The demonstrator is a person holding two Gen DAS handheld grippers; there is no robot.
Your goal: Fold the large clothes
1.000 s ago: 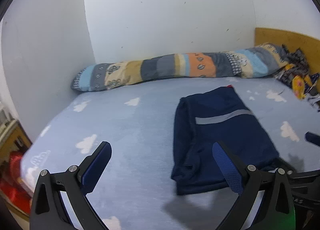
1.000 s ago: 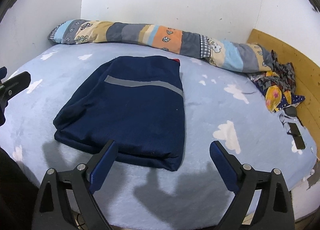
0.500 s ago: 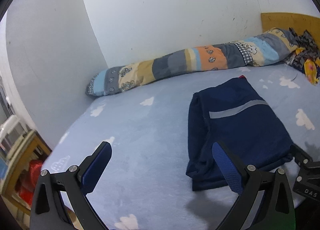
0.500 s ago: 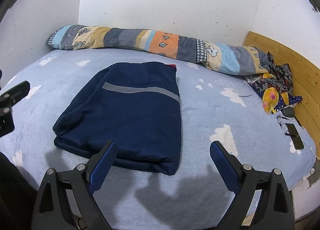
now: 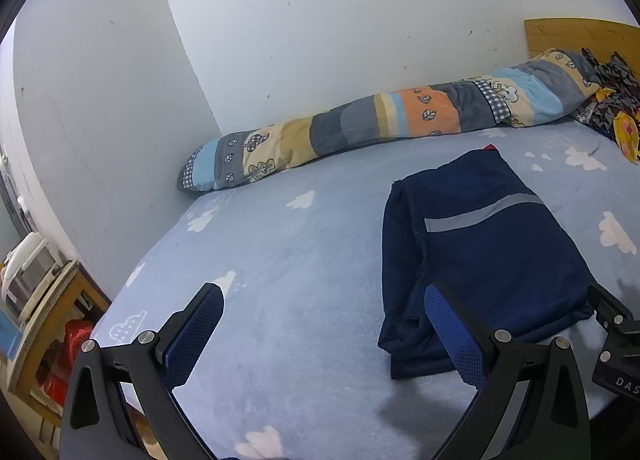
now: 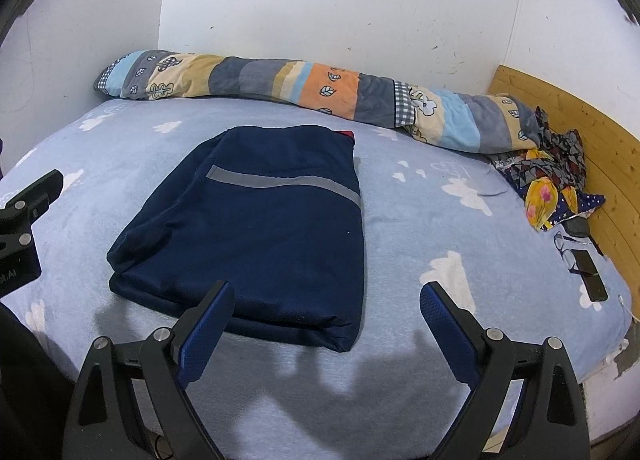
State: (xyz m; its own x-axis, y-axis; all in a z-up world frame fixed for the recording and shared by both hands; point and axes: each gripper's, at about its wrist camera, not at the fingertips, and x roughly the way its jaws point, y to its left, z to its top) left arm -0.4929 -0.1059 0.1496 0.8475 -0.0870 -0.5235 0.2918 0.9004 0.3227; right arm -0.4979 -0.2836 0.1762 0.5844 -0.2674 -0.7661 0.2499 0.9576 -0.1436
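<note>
A navy garment with a grey stripe lies folded into a flat rectangle in the middle of the pale blue cloud-print bed. In the left wrist view the same navy garment sits to the right. My left gripper is open and empty, held above the bed's near left part, its right finger over the garment's near corner. My right gripper is open and empty, hovering just before the garment's near edge. Part of the left gripper's body shows at the left edge of the right wrist view.
A long patchwork bolster lies along the white back wall. Patterned cloth, a phone and glasses sit by the wooden headboard at right. A wooden shelf with red items stands left of the bed.
Both grippers have pulled back and risen from the garment, staying open. The left wrist view has swung left, so the garment sits further right and the shelf shows more.
</note>
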